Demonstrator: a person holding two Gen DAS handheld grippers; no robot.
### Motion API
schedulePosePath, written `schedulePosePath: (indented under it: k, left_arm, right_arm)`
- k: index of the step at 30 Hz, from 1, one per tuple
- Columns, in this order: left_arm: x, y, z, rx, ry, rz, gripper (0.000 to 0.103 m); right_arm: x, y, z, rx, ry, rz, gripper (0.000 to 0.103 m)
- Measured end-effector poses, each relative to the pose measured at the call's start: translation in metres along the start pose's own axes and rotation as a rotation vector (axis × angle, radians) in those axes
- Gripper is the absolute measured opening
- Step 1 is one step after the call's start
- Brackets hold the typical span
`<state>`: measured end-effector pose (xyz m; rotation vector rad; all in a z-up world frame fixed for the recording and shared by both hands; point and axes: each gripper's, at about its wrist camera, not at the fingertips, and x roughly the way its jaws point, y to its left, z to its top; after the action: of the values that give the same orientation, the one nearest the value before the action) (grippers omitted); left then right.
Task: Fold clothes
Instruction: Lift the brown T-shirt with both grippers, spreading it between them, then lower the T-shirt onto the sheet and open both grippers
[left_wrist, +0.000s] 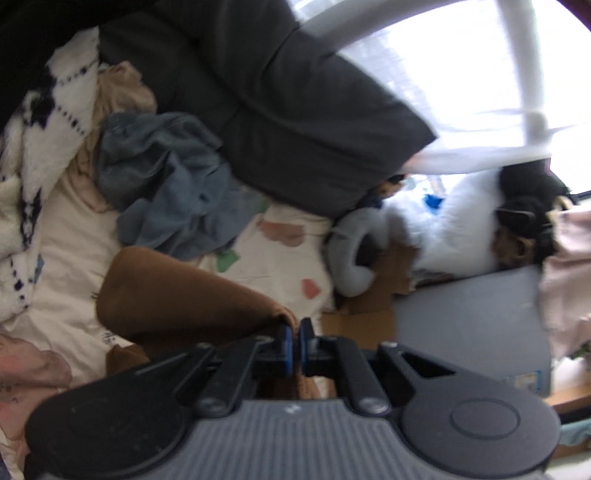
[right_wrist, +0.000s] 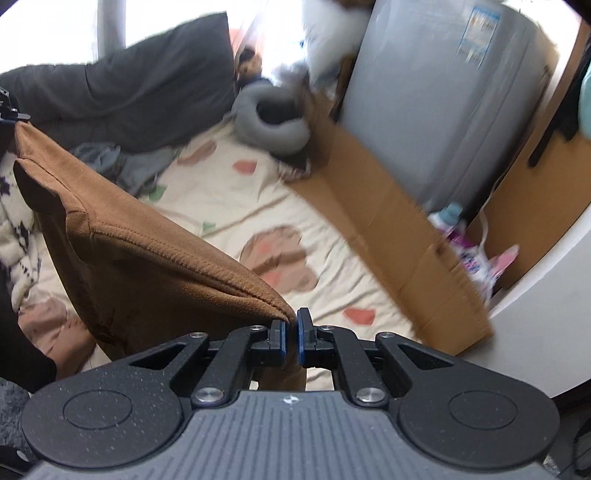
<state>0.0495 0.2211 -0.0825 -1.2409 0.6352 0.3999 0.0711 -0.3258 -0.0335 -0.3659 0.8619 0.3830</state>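
Observation:
A brown garment (right_wrist: 140, 258) hangs stretched above a bed, held at two corners. My right gripper (right_wrist: 291, 325) is shut on one corner of it. Its far corner reaches the left gripper (right_wrist: 7, 110), seen at the left edge of the right wrist view. In the left wrist view the same brown garment (left_wrist: 177, 295) runs off to the left from my left gripper (left_wrist: 294, 332), which is shut on its corner. A crumpled blue-grey garment (left_wrist: 166, 181) lies on the cream patterned bed sheet (left_wrist: 280, 258) beyond.
A dark grey pillow (left_wrist: 266, 92) lies at the head of the bed, a white and navy fleece blanket (left_wrist: 33, 140) at its side. A grey neck pillow (right_wrist: 273, 118), flat cardboard (right_wrist: 388, 221) and a grey appliance (right_wrist: 443, 92) border the bed. A bottle (right_wrist: 461, 243) stands by the cardboard.

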Motion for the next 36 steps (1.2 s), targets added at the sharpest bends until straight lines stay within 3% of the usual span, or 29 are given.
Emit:
schedulePosePath:
  k: [7, 20, 33, 36]
  left_arm:
    - [0.071, 0.003, 0.007, -0.004, 0.012, 0.072, 0.004]
    - [0.232, -0.023, 0.003, 0.066, 0.063, 0.144, 0.004]
    - [0.373, -0.027, -0.003, 0.183, 0.12, 0.229, 0.004]
    - [0.4, -0.028, -0.009, 0.274, 0.132, 0.246, 0.004]
  right_arm:
    - [0.085, -0.004, -0.014, 0.024, 0.099, 0.051, 0.004]
    - [0.218, -0.053, 0.004, 0.066, 0.198, 0.022, 0.004]
    - [0.346, -0.081, 0.009, 0.073, 0.31, -0.034, 0.003]
    - [0.372, -0.084, 0.003, 0.063, 0.331, -0.058, 0.003]
